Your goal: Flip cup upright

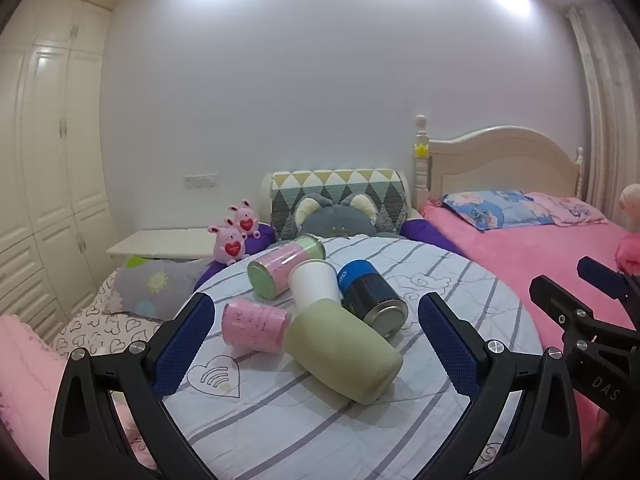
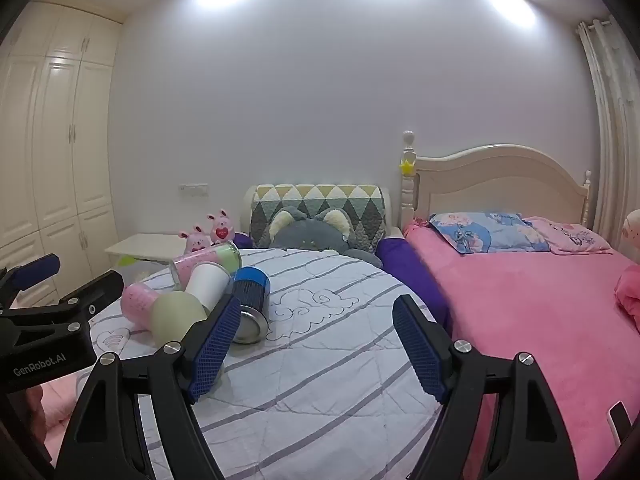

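We list, on the striped quilt point(image 1: 320, 420), five containers lying on their sides, the green cup point(image 1: 344, 354) nearest at 6 o'clock of the white cup point(image 1: 314, 286), with left gripper point(image 1: 316, 340) and right gripper point(image 2: 316, 344) both spread wide, empty.

I am looking across a round striped quilted surface point(image 1: 460, 280), and taking it as my landmark. Beyond its far edge a grey eared cushion point(image 1: 338, 220) is leaning against a triangle-patterned headrest point(image 1: 340, 190). Two pink plush bunnies point(image 1: 234, 236) are sitting just beyond its far left edge, near a low white table point(image 1: 160, 242). A grey flowered pillow point(image 1: 152, 288) is lying to its left. A pink bed point(image 2: 540, 300) with a blue cartoon pillow point(image 2: 484, 232) is running along its right side. A white wardrobe point(image 2: 52, 152) is standing far to its left.
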`<state>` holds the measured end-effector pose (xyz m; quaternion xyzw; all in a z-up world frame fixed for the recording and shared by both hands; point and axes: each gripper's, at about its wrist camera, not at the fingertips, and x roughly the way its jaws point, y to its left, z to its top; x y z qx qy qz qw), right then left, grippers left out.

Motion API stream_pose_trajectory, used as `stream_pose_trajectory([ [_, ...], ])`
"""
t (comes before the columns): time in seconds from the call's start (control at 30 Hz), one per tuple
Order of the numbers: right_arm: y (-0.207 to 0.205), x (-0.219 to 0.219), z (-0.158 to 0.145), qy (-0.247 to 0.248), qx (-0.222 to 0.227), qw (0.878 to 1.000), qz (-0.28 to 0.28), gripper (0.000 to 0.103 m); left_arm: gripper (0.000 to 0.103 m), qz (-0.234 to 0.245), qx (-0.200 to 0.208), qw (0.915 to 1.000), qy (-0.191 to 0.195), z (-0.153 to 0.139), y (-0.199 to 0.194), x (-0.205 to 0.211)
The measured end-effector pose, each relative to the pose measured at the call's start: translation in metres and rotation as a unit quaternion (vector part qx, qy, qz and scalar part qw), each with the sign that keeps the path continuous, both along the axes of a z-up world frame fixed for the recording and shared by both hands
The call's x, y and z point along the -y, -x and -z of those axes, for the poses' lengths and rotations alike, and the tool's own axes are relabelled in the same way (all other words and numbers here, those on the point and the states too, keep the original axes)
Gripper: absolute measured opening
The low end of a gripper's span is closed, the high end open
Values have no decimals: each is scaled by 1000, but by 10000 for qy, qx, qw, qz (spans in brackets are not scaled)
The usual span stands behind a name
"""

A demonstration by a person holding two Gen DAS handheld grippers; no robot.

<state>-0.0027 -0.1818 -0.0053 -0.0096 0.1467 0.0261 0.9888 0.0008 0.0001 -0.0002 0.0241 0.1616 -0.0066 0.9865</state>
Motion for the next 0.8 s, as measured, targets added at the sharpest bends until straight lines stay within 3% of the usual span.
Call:
stream_pose_trajectory([
  [0.8, 0, -1, 0, 18, -42, 10000, -9, 80, 103, 41, -23, 10000, -84, -1, -1, 8],
])
